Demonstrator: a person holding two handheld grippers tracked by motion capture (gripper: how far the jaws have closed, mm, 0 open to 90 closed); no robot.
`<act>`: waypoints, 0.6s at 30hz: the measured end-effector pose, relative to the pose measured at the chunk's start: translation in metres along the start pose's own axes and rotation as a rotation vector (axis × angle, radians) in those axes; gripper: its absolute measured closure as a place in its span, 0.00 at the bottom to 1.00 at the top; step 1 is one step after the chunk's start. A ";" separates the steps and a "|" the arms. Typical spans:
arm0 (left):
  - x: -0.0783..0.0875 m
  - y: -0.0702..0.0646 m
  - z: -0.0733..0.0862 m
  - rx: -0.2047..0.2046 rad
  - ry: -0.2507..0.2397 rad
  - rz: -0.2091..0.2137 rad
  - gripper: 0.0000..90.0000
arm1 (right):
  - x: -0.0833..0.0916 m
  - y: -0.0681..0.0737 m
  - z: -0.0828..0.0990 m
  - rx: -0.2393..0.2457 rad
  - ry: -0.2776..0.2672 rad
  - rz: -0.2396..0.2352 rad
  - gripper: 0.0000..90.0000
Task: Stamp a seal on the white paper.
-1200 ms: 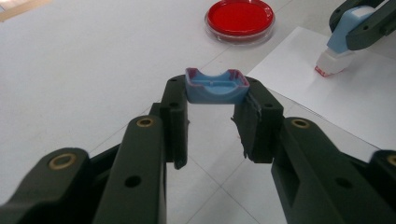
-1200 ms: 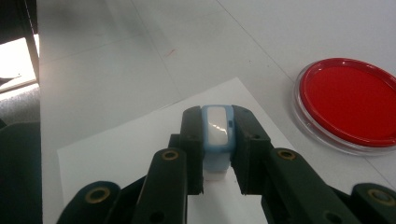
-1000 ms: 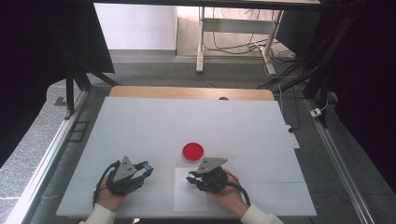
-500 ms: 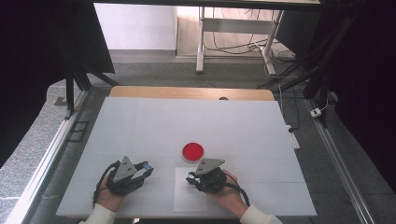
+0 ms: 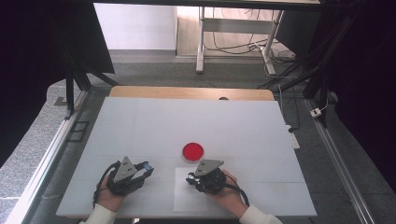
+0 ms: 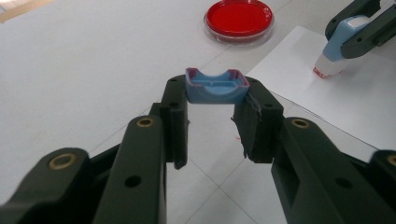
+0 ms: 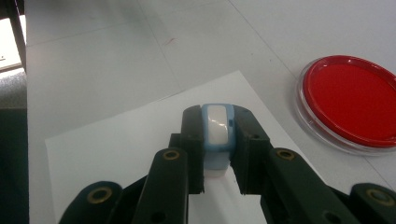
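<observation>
So, from the high view the person is holding both grippers near the front edge of the white table (image 5: 140, 121). The left gripper (image 5: 148, 166) is sitting off to the left of a white sheet of paper (image 5: 187, 200), and the right gripper (image 5: 190, 178) is hanging over that sheet. Just beyond the paper a round clear dish (image 5: 193, 151) is sitting on the table, and it's carrying a flat red fill that's covering pretty much its whole inside.

Looking along the left gripper (image 6: 215, 100) in its own view, the jaws are clamping a small blue cap (image 6: 216, 87) between their tips, open side up, with a bit of red along its rim. Nothing is lying inside the cap that I can make out. The dish (image 6: 238, 21) is sitting farther off, and the blue and white stamp (image 6: 337, 51) in the other gripper is touching its red-edged end down on the paper (image 6: 355, 107).

In the right gripper view, the right gripper (image 7: 218, 135) is squeezing that stamp (image 7: 217, 128) tight, pointing down at the paper (image 7: 116, 154). The dish (image 7: 348, 100) is lying just beside the sheet's edge, off to the right.
</observation>
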State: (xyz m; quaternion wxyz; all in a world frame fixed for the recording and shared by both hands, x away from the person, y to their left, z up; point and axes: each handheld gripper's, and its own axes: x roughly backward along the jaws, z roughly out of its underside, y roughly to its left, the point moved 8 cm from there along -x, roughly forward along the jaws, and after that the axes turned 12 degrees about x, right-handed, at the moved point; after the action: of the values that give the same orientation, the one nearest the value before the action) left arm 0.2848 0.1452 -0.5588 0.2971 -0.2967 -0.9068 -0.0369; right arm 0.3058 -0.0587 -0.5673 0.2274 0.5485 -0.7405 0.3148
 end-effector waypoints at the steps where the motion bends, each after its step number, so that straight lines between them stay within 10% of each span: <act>1: 0.000 0.000 0.000 0.001 -0.001 0.000 0.73 | 0.000 0.000 0.001 0.010 0.002 0.001 0.84; 18: 0.001 0.001 0.000 0.004 -0.001 -0.004 0.73 | 0.000 0.000 0.002 0.004 -0.022 0.003 0.84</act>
State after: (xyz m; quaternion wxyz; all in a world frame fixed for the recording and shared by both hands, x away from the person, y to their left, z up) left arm 0.2849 0.1462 -0.5582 0.2970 -0.2942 -0.9077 -0.0353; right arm 0.3055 -0.0603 -0.5687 0.2177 0.5512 -0.7432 0.3105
